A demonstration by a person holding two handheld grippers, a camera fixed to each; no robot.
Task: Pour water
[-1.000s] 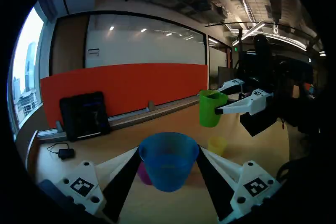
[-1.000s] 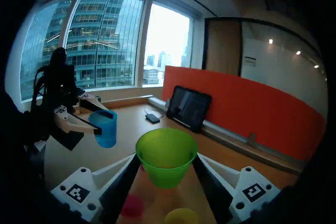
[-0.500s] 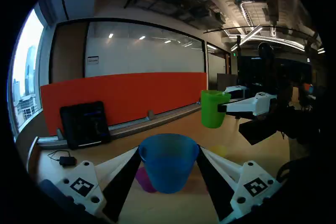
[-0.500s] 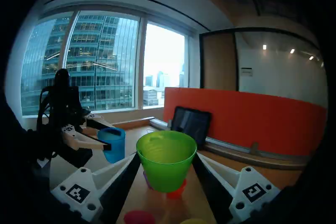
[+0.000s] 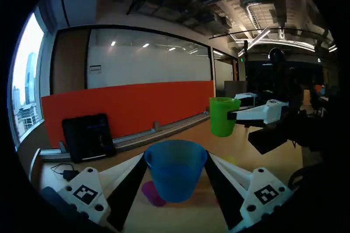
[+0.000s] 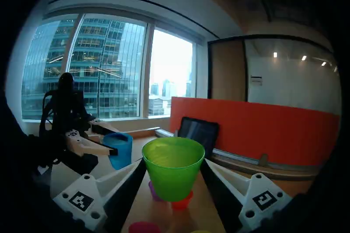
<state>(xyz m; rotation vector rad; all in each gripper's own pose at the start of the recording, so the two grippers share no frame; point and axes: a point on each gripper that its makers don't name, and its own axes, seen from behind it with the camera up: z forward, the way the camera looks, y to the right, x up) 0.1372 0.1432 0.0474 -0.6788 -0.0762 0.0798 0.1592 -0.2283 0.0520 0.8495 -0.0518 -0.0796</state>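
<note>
My left gripper (image 5: 176,176) is shut on a blue cup (image 5: 176,169), held upright above the wooden table (image 5: 192,217). Across from it, in the left gripper view, the right gripper (image 5: 227,116) holds a green cup (image 5: 222,116) level at about the same height. In the right gripper view, my right gripper (image 6: 173,174) is shut on that green cup (image 6: 174,167), also upright, and the left gripper (image 6: 114,151) with the blue cup (image 6: 120,150) hangs to the left. I cannot tell whether either cup holds water.
On the table under the cups stand a purple cup (image 5: 153,193), a yellow cup (image 5: 229,160), a red cup (image 6: 183,201) and a pink cup (image 6: 144,227). A dark tablet (image 5: 89,137) leans on the orange partition (image 5: 131,104); a charger (image 5: 70,174) lies by it. Windows (image 6: 96,80) line one side.
Both grippers have lifted and levelled with their cups; the table and the small cups now sit lower in each view. The green cup stays upright across from the blue one.
</note>
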